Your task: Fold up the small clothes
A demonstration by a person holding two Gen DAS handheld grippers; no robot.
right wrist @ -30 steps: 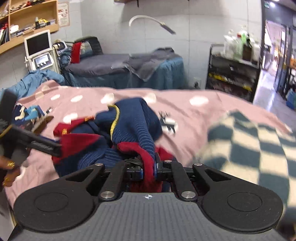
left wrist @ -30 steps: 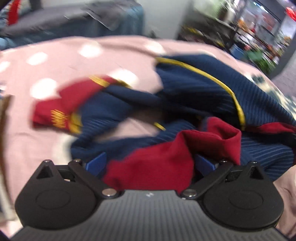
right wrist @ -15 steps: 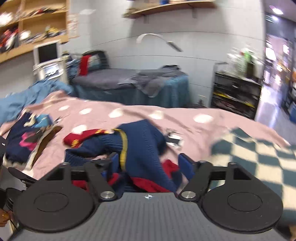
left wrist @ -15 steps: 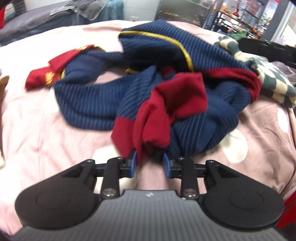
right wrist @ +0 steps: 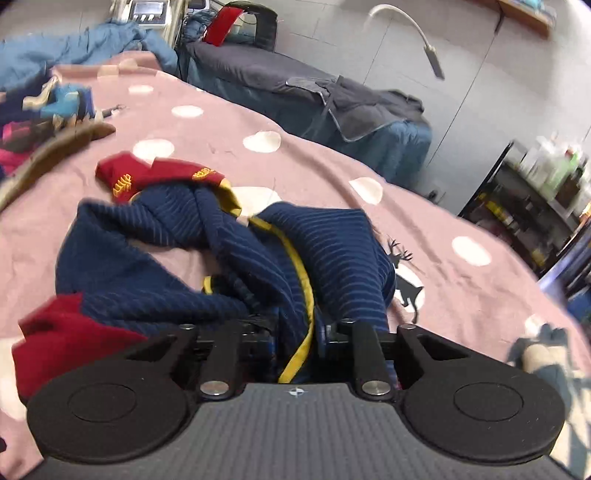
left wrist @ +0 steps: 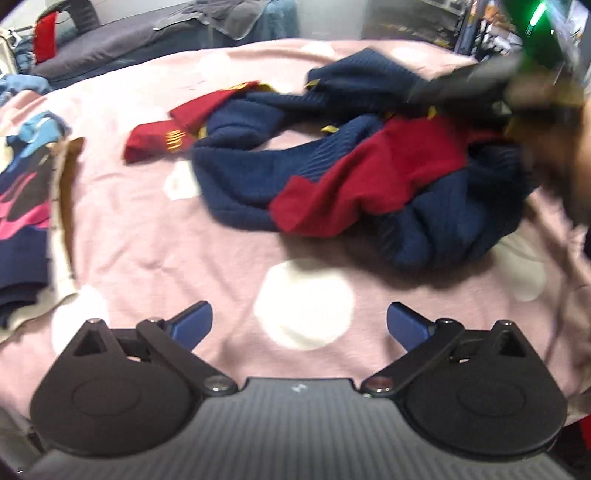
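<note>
Between the right hand-held gripper (right wrist: 295,334) pads, clenched navy garment (right wrist: 229,258), left hand-held gripper (left wrist: 299,321) released, well short.

A pink bedspread (right wrist: 325,173) with white dots is being seen spread wide, a black deer print (right wrist: 404,273) showing on it. Behind it, a grey couch (right wrist: 258,70) is being draped with a dark grey towel (right wrist: 369,103) over blue fabric. A white gooseneck lamp (right wrist: 410,29) is being seen against the tiled wall, and a black shelf cart (right wrist: 535,199) of bottles (blurred) is being glimpsed at right.
</note>
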